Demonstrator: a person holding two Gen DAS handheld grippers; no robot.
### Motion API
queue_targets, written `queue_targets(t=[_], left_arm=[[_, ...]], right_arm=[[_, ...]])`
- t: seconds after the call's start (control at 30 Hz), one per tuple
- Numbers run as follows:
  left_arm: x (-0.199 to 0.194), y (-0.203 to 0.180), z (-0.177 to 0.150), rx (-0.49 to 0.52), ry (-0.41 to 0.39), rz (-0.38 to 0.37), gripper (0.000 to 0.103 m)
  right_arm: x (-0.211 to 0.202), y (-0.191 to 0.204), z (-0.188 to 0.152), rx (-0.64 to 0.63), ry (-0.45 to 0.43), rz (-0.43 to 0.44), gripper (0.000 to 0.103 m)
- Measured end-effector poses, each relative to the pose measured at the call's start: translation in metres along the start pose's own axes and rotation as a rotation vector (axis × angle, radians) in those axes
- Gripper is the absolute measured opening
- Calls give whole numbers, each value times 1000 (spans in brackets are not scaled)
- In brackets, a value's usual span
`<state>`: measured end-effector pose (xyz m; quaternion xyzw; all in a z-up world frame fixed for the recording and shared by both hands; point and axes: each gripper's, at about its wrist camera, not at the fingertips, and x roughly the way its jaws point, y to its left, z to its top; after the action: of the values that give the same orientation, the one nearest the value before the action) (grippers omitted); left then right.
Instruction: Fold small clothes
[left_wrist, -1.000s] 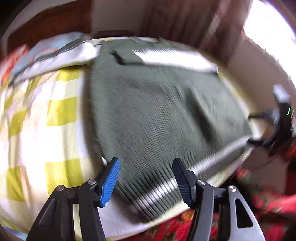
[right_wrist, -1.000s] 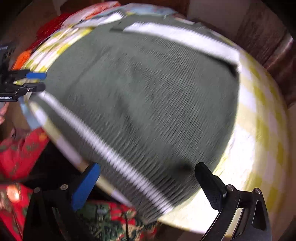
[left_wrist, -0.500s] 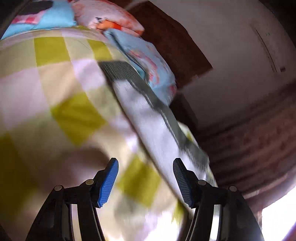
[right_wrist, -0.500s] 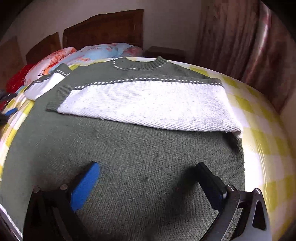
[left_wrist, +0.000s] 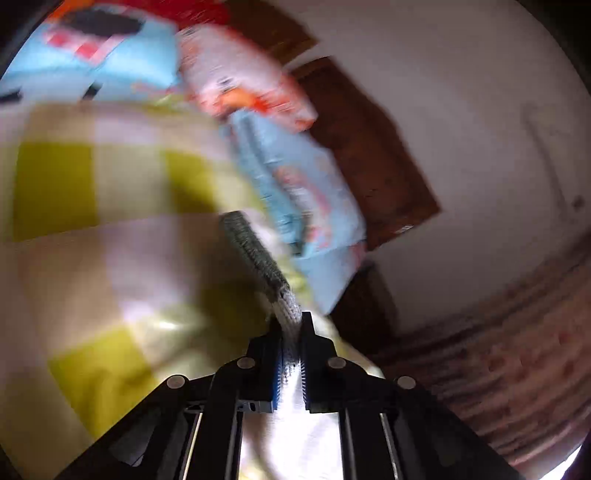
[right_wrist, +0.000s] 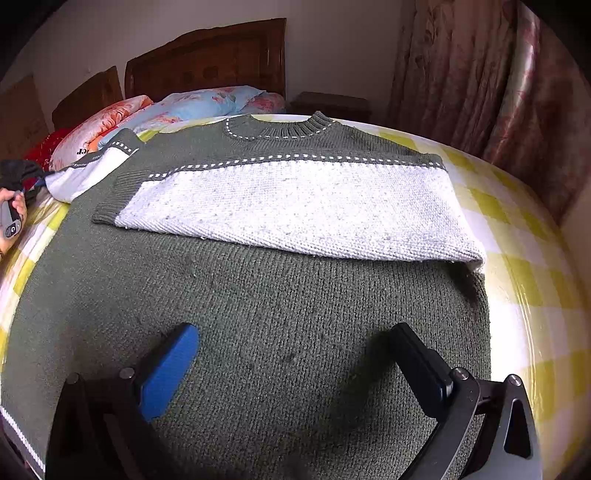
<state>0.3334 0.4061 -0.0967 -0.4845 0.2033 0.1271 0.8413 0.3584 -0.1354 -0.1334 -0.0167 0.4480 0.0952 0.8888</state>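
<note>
A green knitted sweater (right_wrist: 280, 295) lies flat on the bed, collar at the far end. Its right sleeve (right_wrist: 295, 210), white with a green cuff, is folded across the chest. Its left sleeve (right_wrist: 92, 170) stretches out to the left. My left gripper (left_wrist: 291, 325) is shut on that sleeve's green ribbed cuff (left_wrist: 258, 258); it also shows at the left edge of the right wrist view (right_wrist: 33, 182). My right gripper (right_wrist: 295, 343) is open and empty, low over the sweater's lower body.
The bed has a yellow and white checked sheet (right_wrist: 524, 280). Floral pillows (right_wrist: 192, 107) lie at the dark wooden headboard (right_wrist: 207, 55). Curtains (right_wrist: 480, 81) hang at the right. A nightstand (right_wrist: 332, 105) stands behind the bed.
My left gripper has swung from the hem to the left sleeve and shut on its cuff. My right gripper has moved up over the sweater's body and stays open.
</note>
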Motion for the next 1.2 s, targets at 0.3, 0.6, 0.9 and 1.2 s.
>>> queue_targets(t=[0.3, 0.6, 0.9, 1.2], left_arm=[[-34, -230, -192, 664, 285, -481, 8], [-1, -231, -331, 841, 603, -375, 16], [-71, -142, -268, 826, 356, -103, 23], [-31, -136, -297, 959, 444, 11, 23]], right_arm=[[-15, -27, -4, 148, -73, 126, 103], [-17, -34, -8, 173, -82, 133, 103], [-16, -36, -7, 189, -91, 154, 103], [-15, -35, -6, 182, -86, 144, 103]])
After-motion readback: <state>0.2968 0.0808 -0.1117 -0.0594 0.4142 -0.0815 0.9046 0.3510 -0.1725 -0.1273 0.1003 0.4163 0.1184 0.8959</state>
